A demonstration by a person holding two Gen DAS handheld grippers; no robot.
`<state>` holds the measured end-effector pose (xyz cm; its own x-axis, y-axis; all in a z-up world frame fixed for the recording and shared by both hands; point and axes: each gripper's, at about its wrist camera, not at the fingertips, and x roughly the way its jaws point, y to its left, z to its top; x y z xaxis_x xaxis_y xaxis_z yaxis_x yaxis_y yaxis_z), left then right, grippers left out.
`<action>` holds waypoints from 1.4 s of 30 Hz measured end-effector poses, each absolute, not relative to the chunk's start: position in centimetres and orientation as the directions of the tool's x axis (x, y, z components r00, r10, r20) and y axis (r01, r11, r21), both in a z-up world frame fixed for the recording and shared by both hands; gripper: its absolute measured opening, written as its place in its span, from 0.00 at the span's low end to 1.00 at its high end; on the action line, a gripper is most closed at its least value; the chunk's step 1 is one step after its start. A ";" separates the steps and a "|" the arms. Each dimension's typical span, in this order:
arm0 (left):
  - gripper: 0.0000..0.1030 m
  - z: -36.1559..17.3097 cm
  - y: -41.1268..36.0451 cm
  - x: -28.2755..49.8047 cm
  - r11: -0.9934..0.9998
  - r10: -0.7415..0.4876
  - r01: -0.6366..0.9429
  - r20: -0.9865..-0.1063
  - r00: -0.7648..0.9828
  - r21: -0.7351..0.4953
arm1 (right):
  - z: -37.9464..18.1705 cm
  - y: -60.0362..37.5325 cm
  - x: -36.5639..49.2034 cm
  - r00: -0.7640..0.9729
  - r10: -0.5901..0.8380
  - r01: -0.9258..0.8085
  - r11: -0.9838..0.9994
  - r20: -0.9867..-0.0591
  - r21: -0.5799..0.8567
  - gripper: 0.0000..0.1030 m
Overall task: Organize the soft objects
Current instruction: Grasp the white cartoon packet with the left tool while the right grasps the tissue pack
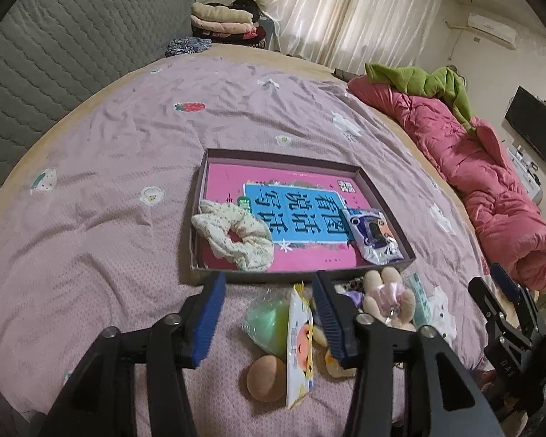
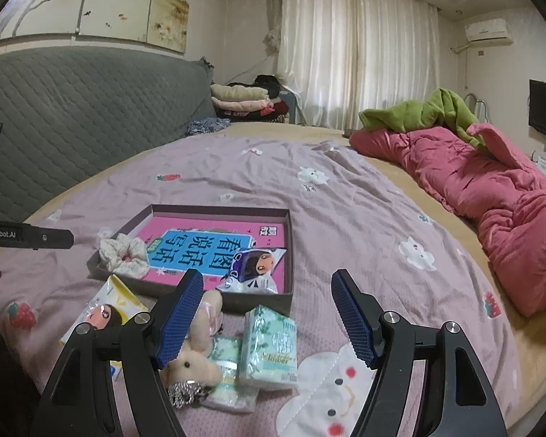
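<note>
Left wrist view shows the scrunchie point(image 1: 236, 235) and one cartoon packet point(image 1: 373, 235) already in my box point(image 1: 302, 275); plush bunny point(image 2: 196, 360), tissue packs point(image 2: 273, 346) and others wait on the bedspread point(image 1: 109, 182), both my grippers spread and empty

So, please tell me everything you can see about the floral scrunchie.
The floral scrunchie is a ruffled ring of cream fabric with tiny printed flowers, soft and crumpled, lying flat. It rests inside the shallow dark box, in its near left corner, partly on the pink book. It leans against the box wall. Neither tool touches it.
</note>
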<state>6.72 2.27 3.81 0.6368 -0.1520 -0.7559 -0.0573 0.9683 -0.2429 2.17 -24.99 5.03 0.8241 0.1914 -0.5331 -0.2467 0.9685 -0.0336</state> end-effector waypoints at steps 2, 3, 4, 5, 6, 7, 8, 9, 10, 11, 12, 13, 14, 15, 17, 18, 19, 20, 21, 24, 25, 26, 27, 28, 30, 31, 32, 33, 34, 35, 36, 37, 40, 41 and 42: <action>0.53 3.6 2.0 6.4 0.968 -0.159 -0.052 -0.761 0.629 -0.246 | 4.9 -25.1 1.9 0.821 0.192 -0.247 0.969 -0.538 -0.030 0.72; 0.53 3.5 1.8 6.2 0.968 -0.161 -0.049 -0.763 0.626 -0.244 | 4.9 -25.2 1.8 0.818 0.193 -0.247 0.969 -0.541 -0.027 0.72; 0.53 3.4 1.6 6.1 0.969 -0.163 -0.045 -0.765 0.623 -0.243 | 4.8 -25.3 1.7 0.815 0.191 -0.245 0.969 -0.546 -0.027 0.72; 0.53 3.2 1.3 6.0 0.971 -0.165 -0.036 -0.769 0.618 -0.238 | 4.7 -25.4 1.6 0.813 0.189 -0.243 0.970 -0.551 -0.026 0.72; 0.53 3.1 1.1 6.0 0.972 -0.165 -0.030 -0.772 0.614 -0.232 | 4.6 -25.5 1.5 0.809 0.188 -0.243 0.970 -0.557 -0.025 0.72; 0.53 3.0 0.9 5.9 0.973 -0.166 -0.026 -0.774 0.611 -0.229 | 4.5 -25.5 1.4 0.806 0.185 -0.240 0.970 -0.562 -0.025 0.72; 0.53 2.9 0.7 5.8 0.974 -0.168 -0.019 -0.776 0.608 -0.227 | 4.5 -25.5 1.3 0.804 0.184 -0.238 0.971 -0.566 -0.022 0.72; 0.53 2.8 0.5 5.7 0.974 -0.172 -0.013 -0.777 0.605 -0.225 | 4.4 -25.6 1.3 0.801 0.185 -0.237 0.971 -0.570 -0.018 0.72; 0.53 2.7 0.4 5.7 0.974 -0.174 -0.009 -0.779 0.603 -0.224 | 4.3 -25.7 1.2 0.797 0.183 -0.234 0.972 -0.576 -0.015 0.72; 0.53 2.6 0.3 5.6 0.974 -0.178 -0.003 -0.781 0.599 -0.225 | 4.2 -25.8 1.2 0.792 0.182 -0.232 0.973 -0.583 -0.012 0.72; 0.53 2.5 0.2 5.6 0.975 -0.179 -0.001 -0.782 0.597 -0.224 | 4.2 -25.8 1.2 0.790 0.182 -0.231 0.973 -0.586 -0.009 0.72; 0.53 2.5 0.1 5.5 0.975 -0.179 0.000 -0.784 0.595 -0.223 | 4.1 -25.9 1.2 0.787 0.183 -0.228 0.974 -0.589 -0.003 0.72; 0.53 2.4 0.0 5.4 0.975 -0.181 0.001 -0.784 0.593 -0.224 | 4.1 -26.0 1.3 0.785 0.184 -0.227 0.974 -0.592 0.002 0.72; 0.53 2.3 0.0 5.3 0.974 -0.182 0.001 -0.786 0.591 -0.224 | 4.1 -26.0 1.3 0.783 0.183 -0.226 0.974 -0.594 0.002 0.72; 0.53 2.0 0.0 5.1 0.975 -0.180 -0.003 -0.792 0.584 -0.224 | 4.0 -25.9 1.1 0.783 0.179 -0.224 0.975 -0.596 -0.002 0.72; 0.53 1.8 0.0 4.9 0.974 -0.181 -0.005 -0.794 0.580 -0.225 | 4.0 -25.9 1.1 0.782 0.179 -0.225 0.974 -0.598 -0.003 0.72; 0.53 1.6 0.1 4.8 0.974 -0.181 -0.007 -0.797 0.576 -0.226 | 3.9 -25.9 1.1 0.780 0.180 -0.226 0.974 -0.599 -0.001 0.72; 0.53 1.5 0.0 4.7 0.974 -0.182 -0.006 -0.799 0.572 -0.226 | 3.9 -25.9 1.0 0.780 0.180 -0.226 0.974 -0.599 -0.001 0.72; 0.53 1.3 0.0 4.5 0.975 -0.183 -0.002 -0.802 0.568 -0.224 | 3.9 -25.9 1.0 0.780 0.180 -0.226 0.974 -0.600 0.000 0.72; 0.53 0.8 -0.4 4.2 0.973 -0.193 0.004 -0.808 0.556 -0.230 | 3.9 -25.9 1.0 0.778 0.180 -0.225 0.974 -0.602 0.002 0.72; 0.53 0.6 -0.5 4.0 0.972 -0.200 0.009 -0.809 0.552 -0.234 | 3.9 -25.9 1.0 0.778 0.179 -0.224 0.975 -0.603 0.001 0.72; 0.53 0.4 -0.7 3.9 0.973 -0.202 0.014 -0.811 0.549 -0.232 | 3.8 -26.0 1.0 0.777 0.179 -0.224 0.975 -0.603 0.001 0.72; 0.53 0.2 -1.0 3.8 0.974 -0.200 0.020 -0.815 0.544 -0.226 | 3.8 -26.0 1.0 0.777 0.179 -0.224 0.975 -0.603 0.001 0.72; 0.53 -0.1 -1.1 3.7 0.974 -0.200 0.021 -0.819 0.537 -0.224 | 3.8 -26.0 0.9 0.778 0.180 -0.225 0.974 -0.603 0.001 0.72; 0.53 -0.6 -1.2 3.6 0.971 -0.215 0.024 -0.823 0.526 -0.239 | 3.8 -25.9 1.0 0.774 0.181 -0.227 0.974 -0.606 0.001 0.72; 0.53 -0.8 -1.2 3.6 0.968 -0.225 0.022 -0.824 0.519 -0.250 | 3.7 -25.9 1.0 0.775 0.180 -0.226 0.974 -0.606 0.000 0.72; 0.53 -0.9 -1.1 3.6 0.964 -0.239 0.023 -0.823 0.515 -0.265 | 3.7 -26.0 1.0 0.775 0.182 -0.228 0.974 -0.605 0.001 0.72; 0.53 -1.0 -1.1 3.6 0.962 -0.244 0.025 -0.822 0.514 -0.271 | 3.7 -26.0 1.1 0.774 0.185 -0.230 0.973 -0.606 0.004 0.72; 0.53 -1.1 -1.2 3.7 0.962 -0.247 0.026 -0.821 0.514 -0.272 | 3.6 -25.9 1.1 0.773 0.183 -0.228 0.974 -0.607 0.003 0.72; 0.53 -1.2 -1.2 3.7 0.961 -0.250 0.028 -0.820 0.514 -0.276 | 3.6 -26.0 1.1 0.773 0.183 -0.228 0.974 -0.608 0.004 0.72; 0.53 -1.2 -1.3 3.8 0.959 -0.255 0.029 -0.819 0.514 -0.281 | 3.5 -26.0 1.2 0.772 0.185 -0.228 0.974 -0.608 0.006 0.72; 0.53 -1.3 -1.3 3.9 0.958 -0.260 0.029 -0.817 0.515 -0.286 | 3.4 -26.0 1.2 0.771 0.185 -0.228 0.974 -0.609 0.006 0.72; 0.48 -1.3 -1.4 4.1 0.952 -0.280 0.042 -0.808 0.519 -0.303 | 3.3 -26.0 1.3 0.770 0.186 -0.227 0.974 -0.611 0.010 0.72; 0.46 -1.3 -1.5 4.1 0.951 -0.282 0.044 -0.806 0.520 -0.305 | 3.2 -26.1 1.3 0.770 0.186 -0.226 0.974 -0.611 0.011 0.72; 0.44 -1.3 -1.6 4.2 0.950 -0.287 0.050 -0.804 0.521 -0.307 | 3.2 -26.2 1.3 0.769 0.185 -0.225 0.974 -0.612 0.011 0.72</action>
